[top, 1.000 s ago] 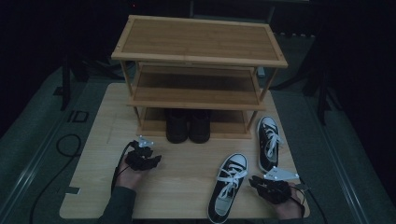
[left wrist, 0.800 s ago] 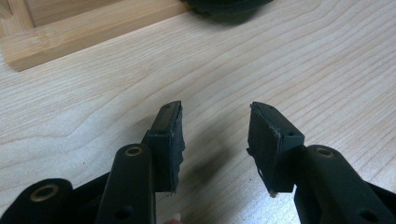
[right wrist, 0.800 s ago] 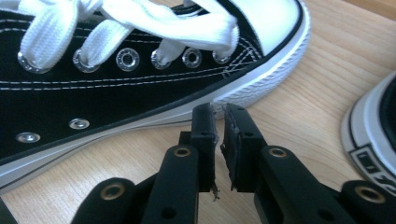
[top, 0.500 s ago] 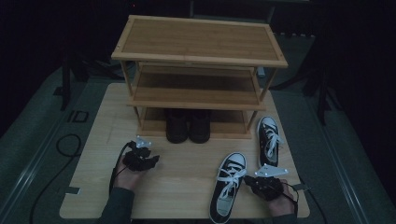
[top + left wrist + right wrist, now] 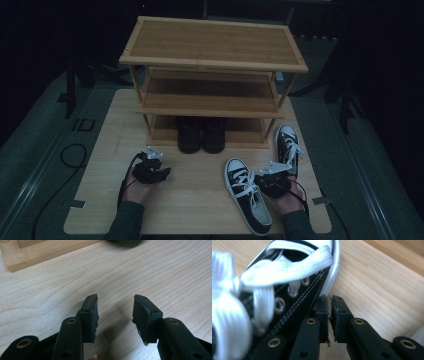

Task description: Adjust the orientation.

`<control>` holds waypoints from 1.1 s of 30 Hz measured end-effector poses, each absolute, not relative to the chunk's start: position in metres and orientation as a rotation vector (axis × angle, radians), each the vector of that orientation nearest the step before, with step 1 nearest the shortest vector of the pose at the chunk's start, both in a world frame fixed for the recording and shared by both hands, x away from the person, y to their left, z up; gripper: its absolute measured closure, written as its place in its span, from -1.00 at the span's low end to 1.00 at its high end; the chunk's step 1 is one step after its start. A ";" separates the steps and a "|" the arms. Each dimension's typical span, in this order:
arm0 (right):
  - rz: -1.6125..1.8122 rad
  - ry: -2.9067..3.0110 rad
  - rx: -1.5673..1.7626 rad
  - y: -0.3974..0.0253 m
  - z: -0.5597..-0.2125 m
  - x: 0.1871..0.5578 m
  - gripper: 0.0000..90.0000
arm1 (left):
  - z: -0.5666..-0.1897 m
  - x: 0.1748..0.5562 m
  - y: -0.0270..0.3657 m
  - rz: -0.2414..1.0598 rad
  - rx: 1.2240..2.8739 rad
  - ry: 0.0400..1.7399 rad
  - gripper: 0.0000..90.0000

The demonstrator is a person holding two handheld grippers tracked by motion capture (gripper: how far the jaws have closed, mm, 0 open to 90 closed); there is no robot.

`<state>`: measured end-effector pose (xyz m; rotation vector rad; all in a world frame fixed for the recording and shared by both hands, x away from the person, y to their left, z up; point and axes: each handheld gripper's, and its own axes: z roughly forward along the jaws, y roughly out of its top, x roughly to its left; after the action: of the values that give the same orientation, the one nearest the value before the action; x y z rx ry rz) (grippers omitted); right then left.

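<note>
Black canvas sneaker (image 5: 247,194), white-laced, rubber-toed, is lying lower right of frame on the pale wood-grain desk (image 5: 200,200). Right hand-held gripper (image 5: 329,305) is pinching its side wall; left hand-held gripper (image 5: 115,308) is hovering, jaws apart.

Wooden table (image 5: 200,200), shoe rack (image 5: 212,60), 2 sneakers (image 5: 247,195)

a black canvas sneaker (image 5: 246,196) with white laces and white sole lies upright, angled, in front of the bamboo rack (image 5: 212,75).
</note>
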<state>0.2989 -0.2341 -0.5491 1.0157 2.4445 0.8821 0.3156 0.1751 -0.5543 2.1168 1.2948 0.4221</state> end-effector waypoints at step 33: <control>0.818 2.586 0.818 -0.231 -0.506 0.317 0.41 | -0.560 0.316 0.178 0.399 2.108 1.320 0.15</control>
<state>0.3168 -0.2313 -0.5058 0.8175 2.5865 0.8182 0.3161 0.1778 -0.5602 2.1082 1.3201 0.3989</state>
